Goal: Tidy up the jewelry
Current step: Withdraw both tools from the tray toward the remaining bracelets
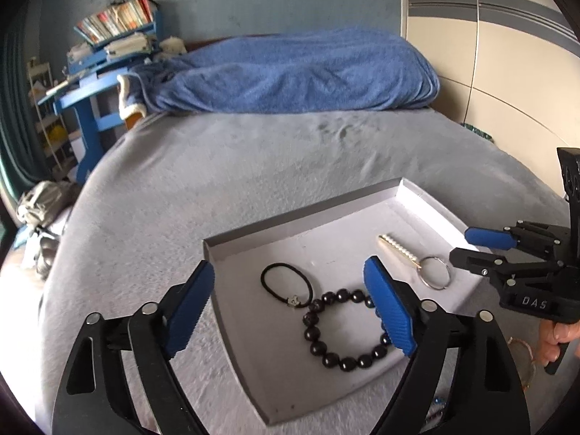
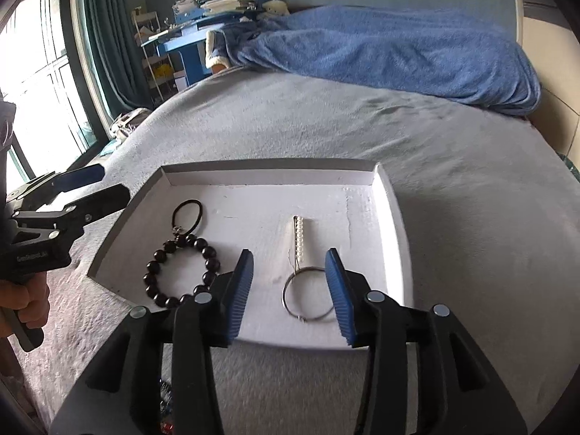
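Now, tray point(image 2: 395, 224): shallow and white on the grey bed point(image 2: 453, 188), gathering the jewelry in one place.
Left tongs point(image 1: 290, 304): gaping, empty, above the bead bracelet point(image 1: 326, 357) at 7 o'clock.
Right tongs point(image 2: 290, 290): half-open, empty, over the ring point(image 2: 290, 308) at 5 o'clock; pearl clip point(image 2: 299, 235) just beyond.

A bed point(image 2: 435, 188) covered in a grey fleece sheet point(image 1: 224, 188) carries everything. A rumpled blue blanket point(image 1: 290, 72) lies across its far end. Nearer, a shallow white tray point(image 2: 395, 224) sits flat on the sheet. At the bed's near edge, beside the tray, a thin coppery bangle point(image 1: 531, 366) rests on the sheet, mostly hidden. A few small coloured beads point(image 2: 165, 395) show just below the tray, too cut off to identify further.
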Demonstrator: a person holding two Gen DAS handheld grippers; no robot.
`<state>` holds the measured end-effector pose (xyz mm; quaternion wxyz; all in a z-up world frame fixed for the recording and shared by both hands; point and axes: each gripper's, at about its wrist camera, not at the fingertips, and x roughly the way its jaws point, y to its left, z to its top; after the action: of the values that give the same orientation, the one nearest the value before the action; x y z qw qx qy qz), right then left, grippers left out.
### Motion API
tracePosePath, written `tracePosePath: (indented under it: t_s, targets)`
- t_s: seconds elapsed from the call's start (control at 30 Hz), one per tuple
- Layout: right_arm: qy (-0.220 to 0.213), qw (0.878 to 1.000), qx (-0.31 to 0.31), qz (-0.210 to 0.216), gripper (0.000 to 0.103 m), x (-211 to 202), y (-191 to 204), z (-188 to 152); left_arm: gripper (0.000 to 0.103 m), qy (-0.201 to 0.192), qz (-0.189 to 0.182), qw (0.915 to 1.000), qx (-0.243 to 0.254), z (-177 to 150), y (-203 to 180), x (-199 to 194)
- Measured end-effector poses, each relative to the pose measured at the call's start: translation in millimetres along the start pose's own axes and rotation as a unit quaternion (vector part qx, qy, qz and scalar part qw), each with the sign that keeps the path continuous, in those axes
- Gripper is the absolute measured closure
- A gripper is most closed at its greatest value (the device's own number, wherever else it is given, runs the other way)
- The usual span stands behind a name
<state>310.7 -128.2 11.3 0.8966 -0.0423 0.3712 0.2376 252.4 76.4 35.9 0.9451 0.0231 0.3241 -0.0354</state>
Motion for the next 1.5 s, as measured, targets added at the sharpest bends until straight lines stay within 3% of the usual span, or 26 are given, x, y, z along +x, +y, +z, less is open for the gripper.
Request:
tracePosePath:
  t_s: [0.7,1.2,1.5]
  targets:
    - [-0.011,0.999,0.038,-0.014,0.05,-77.1,-10.2,-70.3,0.014,0.0,-0.013,0.9996,-0.025,-64.6,-20.8,-72.9]
    - [0.013,0.998,0.044,-0.036,0.047,-106.5,-38.4,-134.2,0.013,0.021,-0.027,0.9994,0.0,-103.7,-57.2,-85.7]
    - [0.025,0.999,0.042,-0.02,0.048,-114.1,-42.0,-154.5,0.013,0.036,-0.043,0.9981,0.025,-115.8,-80.8,-79.6]
